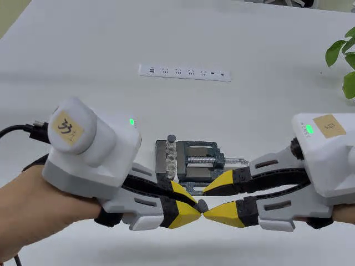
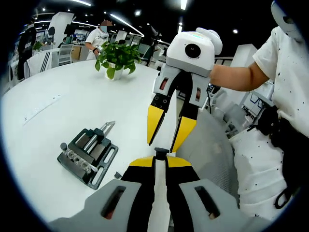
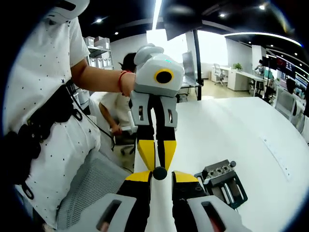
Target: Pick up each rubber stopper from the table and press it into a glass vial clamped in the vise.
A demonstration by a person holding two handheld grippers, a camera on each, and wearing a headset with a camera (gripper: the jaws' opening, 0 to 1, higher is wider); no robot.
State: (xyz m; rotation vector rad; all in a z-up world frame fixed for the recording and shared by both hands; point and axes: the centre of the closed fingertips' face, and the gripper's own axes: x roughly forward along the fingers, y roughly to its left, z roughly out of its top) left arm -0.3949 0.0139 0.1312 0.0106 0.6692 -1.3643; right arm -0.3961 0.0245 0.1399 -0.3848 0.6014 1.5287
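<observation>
A small dark rubber stopper (image 1: pixel 202 206) (image 2: pixel 161 152) (image 3: pixel 160 172) is pinched at the yellow tips of my left gripper (image 1: pixel 198 209) (image 2: pixel 161 158), which is shut on it. My right gripper (image 1: pixel 206 202) (image 3: pixel 161 177) faces it tip to tip and stands open, its yellow fingers (image 2: pixel 155 123) astride the stopper. Just behind the tips, a dark vise (image 1: pixel 198 162) (image 2: pixel 99 153) (image 3: pixel 231 186) sits on the white table and clamps a row of glass vials (image 1: pixel 171 162). One vial at the far end carries a dark stopper (image 1: pixel 171 138).
A white power strip (image 1: pixel 184 72) lies further back on the table. A potted plant (image 1: pixel 344 61) (image 2: pixel 116 57) stands at the right edge. A grey mesh chair (image 2: pixel 215 140) (image 3: pixel 91 188) is beside the table, and people stand in the room behind.
</observation>
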